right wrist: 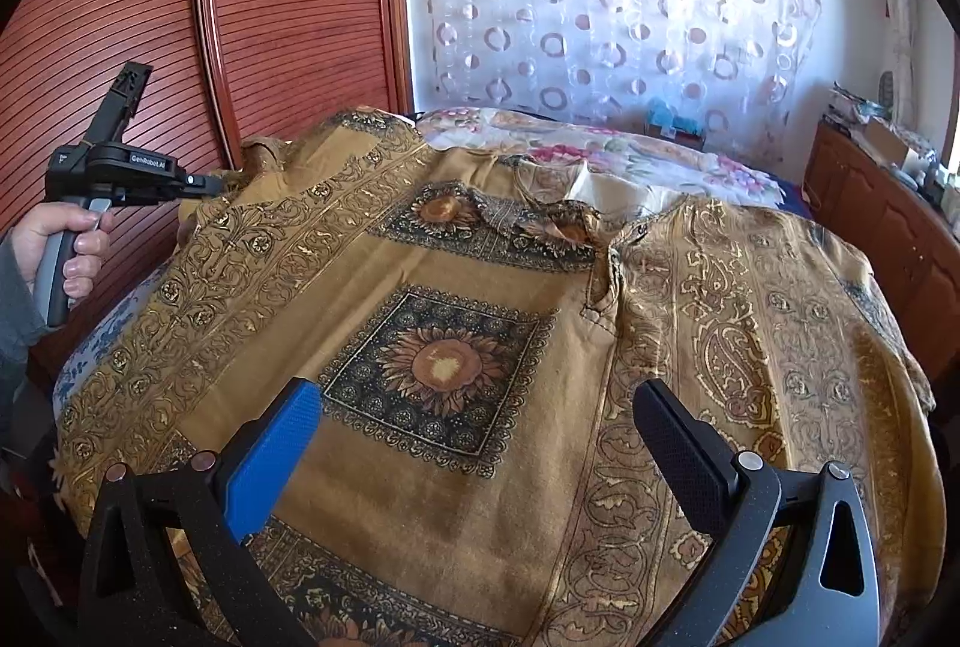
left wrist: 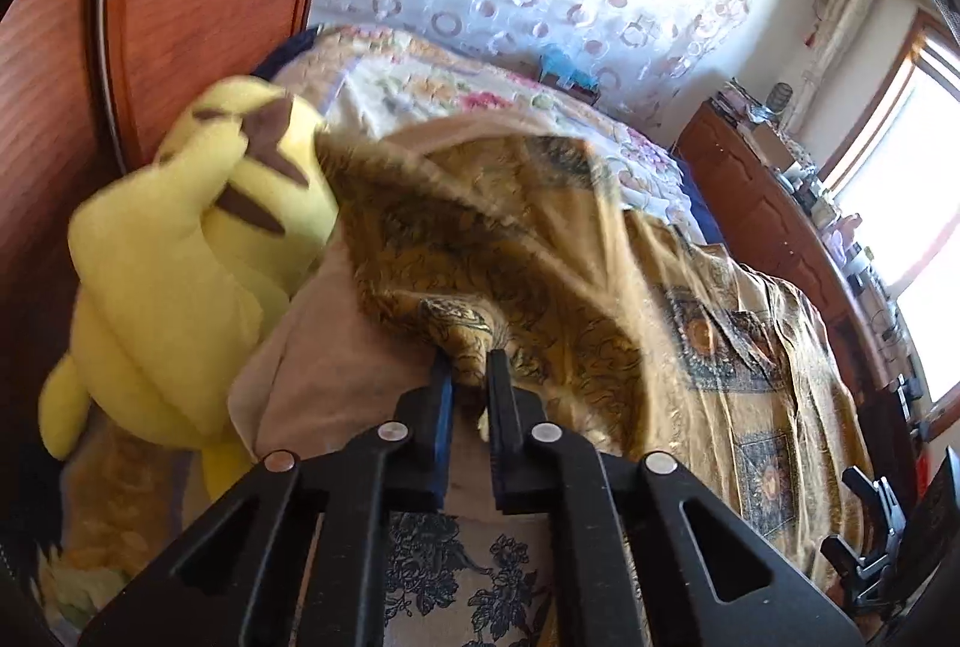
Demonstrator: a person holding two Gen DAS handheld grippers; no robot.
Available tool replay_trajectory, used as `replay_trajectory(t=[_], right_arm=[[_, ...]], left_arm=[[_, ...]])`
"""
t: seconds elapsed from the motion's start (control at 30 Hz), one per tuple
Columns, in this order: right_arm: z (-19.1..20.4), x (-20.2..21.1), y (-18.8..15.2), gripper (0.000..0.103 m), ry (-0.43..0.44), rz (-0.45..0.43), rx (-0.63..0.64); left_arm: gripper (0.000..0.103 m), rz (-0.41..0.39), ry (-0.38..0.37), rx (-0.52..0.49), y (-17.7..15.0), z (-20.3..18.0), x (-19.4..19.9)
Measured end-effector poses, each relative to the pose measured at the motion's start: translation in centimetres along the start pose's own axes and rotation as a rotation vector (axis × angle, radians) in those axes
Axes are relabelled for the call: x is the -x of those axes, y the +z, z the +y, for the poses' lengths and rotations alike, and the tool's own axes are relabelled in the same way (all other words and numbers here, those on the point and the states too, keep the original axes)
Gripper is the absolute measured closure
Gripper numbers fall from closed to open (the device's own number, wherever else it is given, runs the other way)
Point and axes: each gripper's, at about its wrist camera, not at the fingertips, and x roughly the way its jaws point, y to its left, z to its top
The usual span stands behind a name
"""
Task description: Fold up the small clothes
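I have the left gripper (left wrist: pixel 471 365) pinched shut on the golden shirt (right wrist: pixel 456 299) at the bed's (right wrist: pixel 630 149) far left edge, right gripper (right wrist: pixel 480 443) gaping empty above it, so next I judge folding that side inward.

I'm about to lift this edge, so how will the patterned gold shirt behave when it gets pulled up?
Probably floppy: the shirt already drapes in soft folds from where the left gripper pinches it. It looks thin and light, so it should lift easily. Spread wide over the bed, the rest will likely drag and bunch.
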Motion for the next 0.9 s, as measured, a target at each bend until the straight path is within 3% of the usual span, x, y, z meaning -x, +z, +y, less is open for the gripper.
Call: replay_trajectory(t=[0.17,0.37,0.63,0.8,0.87,0.9], right_arm=[[-0.2,-0.1,0.0,0.0,0.003,0.003,-0.012],[-0.8,0.4,0.2,0.0,0.0,-0.011,-0.032],[-3.6,2.0,0.1,0.0,-0.015,-0.048,-0.097],[-4.4,2.0,-0.1,0.0,-0.025,-0.047,-0.117],[-4.5,1.9,-0.2,0.0,-0.029,-0.047,-0.119],[-4.5,1.9,-0.2,0.0,-0.033,-0.047,-0.119]], left_arm=[[0.095,-0.067,-0.006,-0.078,1.3,-2.5,1.3],[0.095,-0.07,-0.063,-0.191,2.1,-7.8,1.7],[0.094,-0.024,-0.148,-0.393,-1.4,-16.2,2.2],[0.081,-0.053,-0.133,-0.432,-3.6,-16.5,3.8],[0.068,-0.074,-0.12,-0.425,-4.2,-16.1,4.3],[0.054,-0.085,-0.118,-0.422,-4.5,-15.6,4.6]])
